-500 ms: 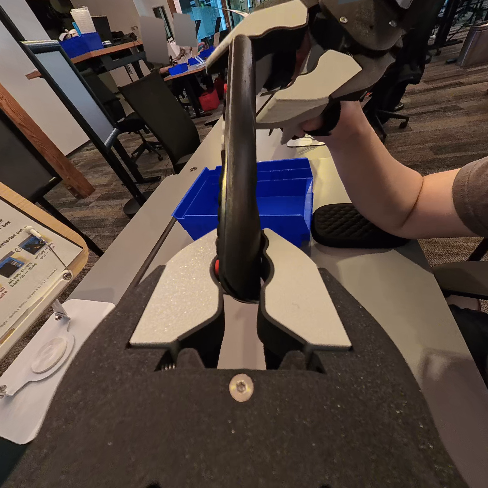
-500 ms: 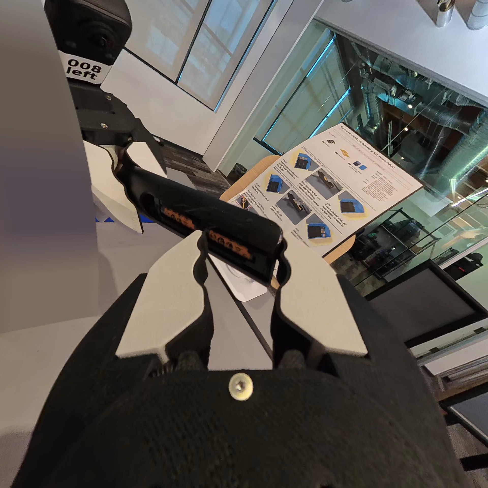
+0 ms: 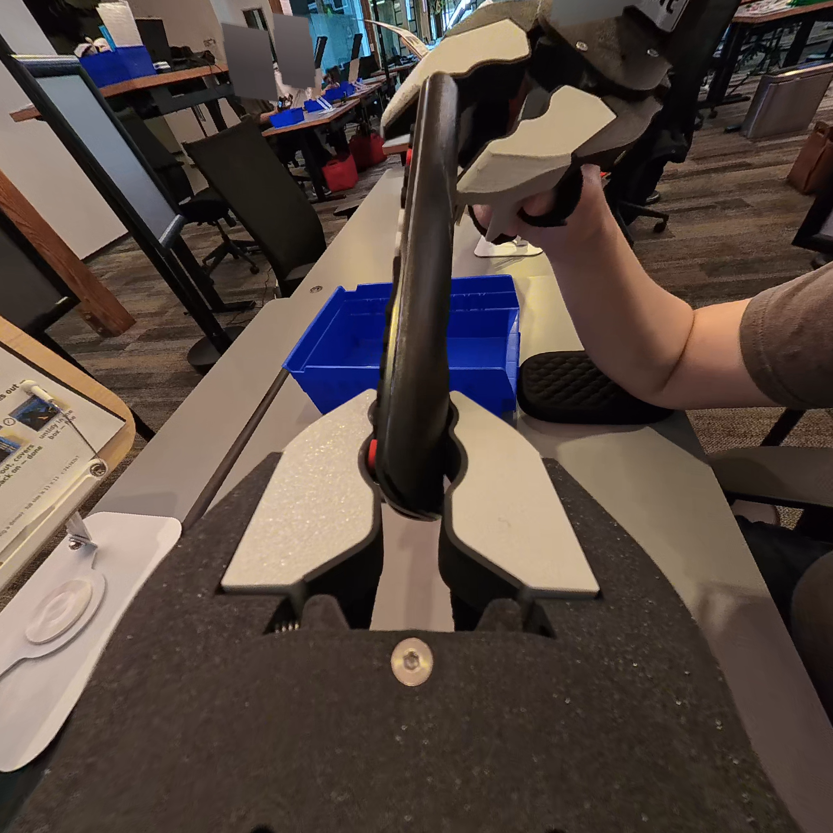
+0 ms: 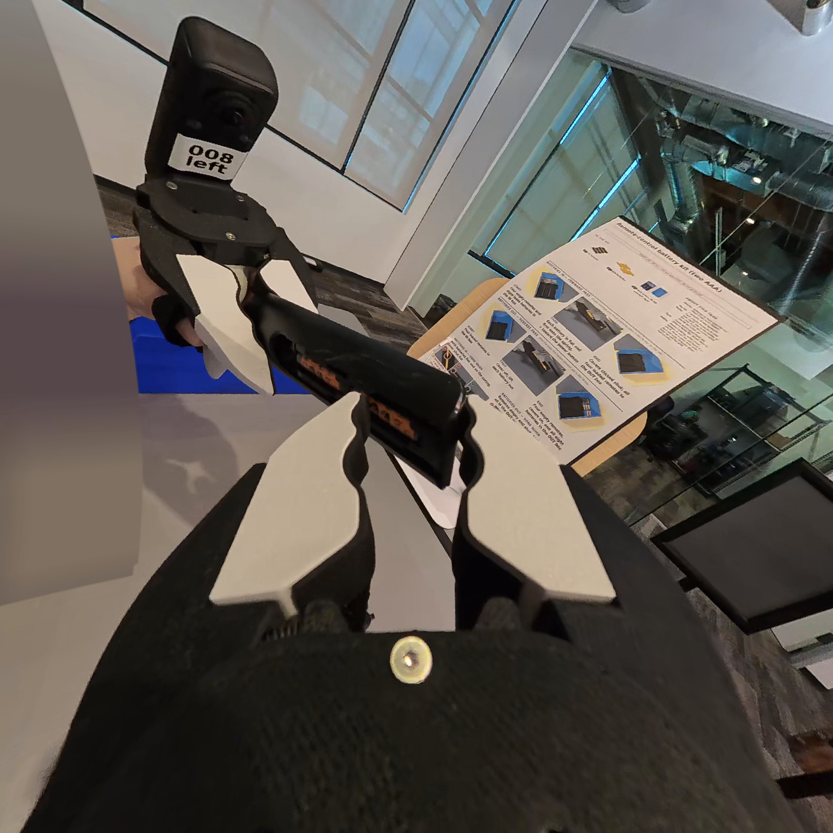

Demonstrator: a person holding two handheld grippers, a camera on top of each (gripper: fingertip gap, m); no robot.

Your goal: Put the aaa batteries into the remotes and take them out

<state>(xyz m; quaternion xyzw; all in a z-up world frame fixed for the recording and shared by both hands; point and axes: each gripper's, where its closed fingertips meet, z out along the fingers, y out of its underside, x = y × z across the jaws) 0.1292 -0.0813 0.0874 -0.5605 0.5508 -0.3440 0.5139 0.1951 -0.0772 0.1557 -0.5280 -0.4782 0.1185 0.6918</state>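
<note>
- The left tool (image 3: 412, 455) was clamped on one end of a black remote (image 3: 423, 288), its two grey fingers (image 3: 315, 491) pressed against the remote's sides, with a small red button showing at the left finger.
- In the left wrist view the remote stood edge-on, rising up and away from the left tool to the right tool (image 3: 450, 135) at its far end.
- The right tool (image 4: 412, 432) was clamped on the other end of the remote (image 4: 360, 360); in the right wrist view the remote ran diagonally from it up-left to the left tool (image 4: 245, 311).
- The remote's battery bay faced that camera, uncovered, with batteries (image 4: 392, 417) bearing orange and black wraps lying inside.
- The remote was held in the air above the grey bench (image 3: 631, 487), touching only the two tools.
- A blue bin (image 3: 478, 342) sat on the bench behind the remote, and a black padded rest (image 3: 581, 387) lay just beside the bin under the person's forearm (image 3: 631, 324).
- An instruction sheet (image 4: 608, 324) on a wooden board stood tilted on a white stand (image 3: 67, 599) at the bench's left edge.
- A hand (image 4: 148, 297) gripped the left tool's handle.
</note>
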